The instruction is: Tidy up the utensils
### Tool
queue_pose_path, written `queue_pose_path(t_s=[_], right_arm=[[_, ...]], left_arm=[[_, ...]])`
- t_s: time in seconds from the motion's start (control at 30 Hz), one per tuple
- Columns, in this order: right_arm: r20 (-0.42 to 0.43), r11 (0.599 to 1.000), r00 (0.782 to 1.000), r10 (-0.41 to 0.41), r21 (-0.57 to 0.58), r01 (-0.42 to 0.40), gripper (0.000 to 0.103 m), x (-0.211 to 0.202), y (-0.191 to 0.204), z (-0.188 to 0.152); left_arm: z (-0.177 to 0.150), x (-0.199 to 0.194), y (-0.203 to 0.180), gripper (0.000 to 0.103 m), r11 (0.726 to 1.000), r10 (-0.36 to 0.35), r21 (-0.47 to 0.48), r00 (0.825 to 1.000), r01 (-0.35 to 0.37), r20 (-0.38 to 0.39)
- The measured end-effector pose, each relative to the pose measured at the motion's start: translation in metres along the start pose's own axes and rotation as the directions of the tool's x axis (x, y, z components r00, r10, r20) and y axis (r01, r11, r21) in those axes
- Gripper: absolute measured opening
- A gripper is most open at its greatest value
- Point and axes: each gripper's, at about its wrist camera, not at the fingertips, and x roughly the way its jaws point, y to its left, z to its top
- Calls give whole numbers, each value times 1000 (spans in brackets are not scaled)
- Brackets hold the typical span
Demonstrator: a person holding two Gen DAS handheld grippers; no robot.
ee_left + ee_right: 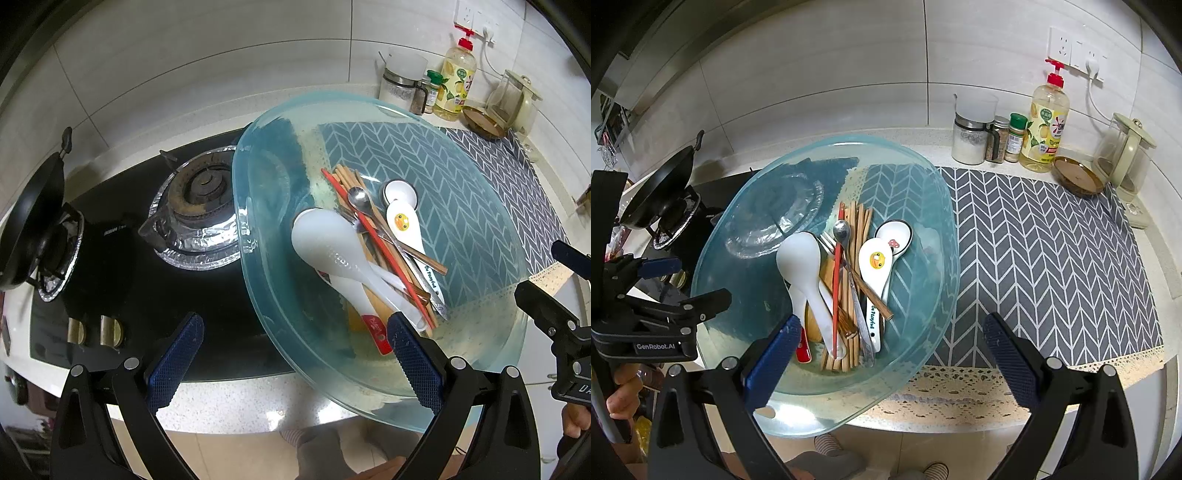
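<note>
left claw (295, 354) apart | right claw (894, 354) apart | utensils (846, 288) piled in basin (934, 206) (translucent)

Basin (934, 236): see-through pale teal.
Mat (1052, 258): grey with a white herringbone pattern, cream lace edge.
Surface (923, 146): speckled off-white.
Rice paddle (799, 258): plain white.
Duck spoon (875, 264): white, yellow duck face with an orange beak.
Chopsticks (858, 225): light wood; one stick (836, 280) red.
Soap bottle (1047, 129): yellow, red pump.
Claw pads (1010, 360): dark blue, cross-hatched, on black arms.
Hob (122, 258): glossy black, foil round the burners.
</note>
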Motion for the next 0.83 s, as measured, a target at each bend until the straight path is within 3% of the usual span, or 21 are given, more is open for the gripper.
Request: queue_pose_path(t_s=[0.83], right_arm=[[-13, 1000, 1000, -8, 0, 8, 96, -3, 1, -2]], left_arm=[[-4, -2, 0, 99, 1000, -11, 2, 1000, 11, -3]])
